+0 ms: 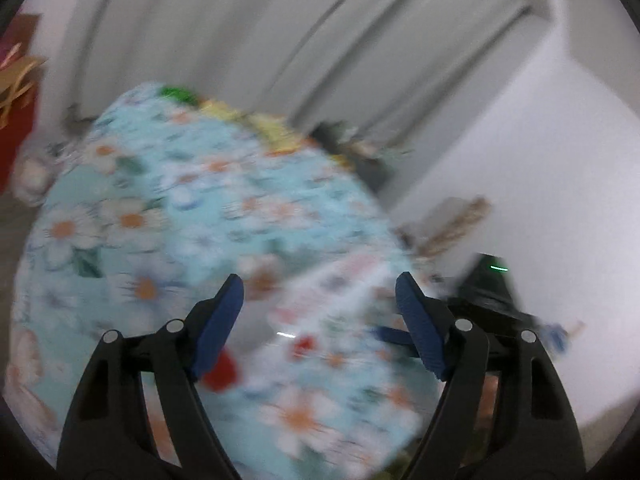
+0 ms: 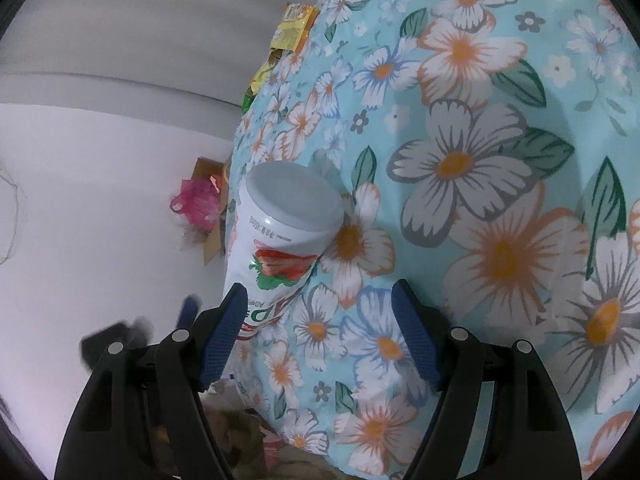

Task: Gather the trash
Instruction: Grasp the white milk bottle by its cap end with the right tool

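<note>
A white cup with a strawberry print and a grey lid (image 2: 288, 216) hangs tilted at the edge of the round table, which has a blue floral cloth (image 2: 480, 160). In the left wrist view the picture is blurred. The cup (image 1: 320, 320) spans the gap of my left gripper (image 1: 319, 280), and both blue pads look pressed on its sides. One blue fingertip (image 2: 189, 310) of that gripper shows just left of the cup's base. My right gripper (image 2: 319, 288) stands open over the cloth. Its left finger crosses in front of the cup's lower part without gripping it.
Yellow snack wrappers (image 2: 292, 28) lie at the table's far rim. A cardboard box holding a pink bag (image 2: 196, 204) stands on the floor by the white wall. A red gift bag (image 1: 16, 120) is at the far left, and pale curtains (image 1: 240, 20) hang behind.
</note>
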Demonstrator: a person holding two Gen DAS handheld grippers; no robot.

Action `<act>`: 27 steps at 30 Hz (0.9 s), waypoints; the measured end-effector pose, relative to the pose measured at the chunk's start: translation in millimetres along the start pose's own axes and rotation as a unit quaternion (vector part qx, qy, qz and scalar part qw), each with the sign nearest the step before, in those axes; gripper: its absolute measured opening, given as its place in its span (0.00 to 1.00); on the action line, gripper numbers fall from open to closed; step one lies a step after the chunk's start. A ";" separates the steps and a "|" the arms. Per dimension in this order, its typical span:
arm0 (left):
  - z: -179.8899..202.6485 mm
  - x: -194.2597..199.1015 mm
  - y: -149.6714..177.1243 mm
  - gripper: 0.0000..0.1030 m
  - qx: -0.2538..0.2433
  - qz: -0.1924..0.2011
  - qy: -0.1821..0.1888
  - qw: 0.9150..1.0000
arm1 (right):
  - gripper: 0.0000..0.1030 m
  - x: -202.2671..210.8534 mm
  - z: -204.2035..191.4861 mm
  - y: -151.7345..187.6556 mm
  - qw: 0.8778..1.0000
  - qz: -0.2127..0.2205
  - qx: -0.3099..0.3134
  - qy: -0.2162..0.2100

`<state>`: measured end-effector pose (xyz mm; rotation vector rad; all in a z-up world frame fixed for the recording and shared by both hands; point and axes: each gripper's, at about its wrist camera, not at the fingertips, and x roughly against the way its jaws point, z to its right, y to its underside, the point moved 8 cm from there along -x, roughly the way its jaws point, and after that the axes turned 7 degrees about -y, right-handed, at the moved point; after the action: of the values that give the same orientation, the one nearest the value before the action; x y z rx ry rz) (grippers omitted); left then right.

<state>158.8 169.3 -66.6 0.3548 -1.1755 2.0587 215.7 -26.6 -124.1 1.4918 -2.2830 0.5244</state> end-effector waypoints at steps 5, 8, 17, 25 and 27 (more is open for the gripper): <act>4.3 -14.8 21.5 0.69 -0.009 -0.035 -0.001 0.999 | 0.71 3.2 3.2 0.7 1.000 0.003 -0.005 -0.004; 18.1 -5.2 33.6 0.69 -0.020 -0.036 0.020 0.999 | 0.71 5.9 5.5 1.0 1.000 0.006 -0.012 -0.011; 54.6 10.2 67.0 0.69 -0.037 -0.072 0.099 0.992 | 0.71 11.5 7.0 4.7 1.000 0.012 -0.016 -0.021; 34.4 20.8 55.1 0.69 -0.042 -0.029 0.026 0.998 | 0.69 13.5 6.1 7.1 1.000 0.011 -0.011 -0.019; 24.1 20.3 52.9 0.69 -0.040 -0.026 -0.003 0.999 | 0.68 15.1 8.0 7.7 1.000 0.012 -0.014 -0.022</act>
<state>104.5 141.7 -75.6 0.3505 -1.2358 1.9614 202.2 -39.5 -124.4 1.4791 -2.3335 0.4692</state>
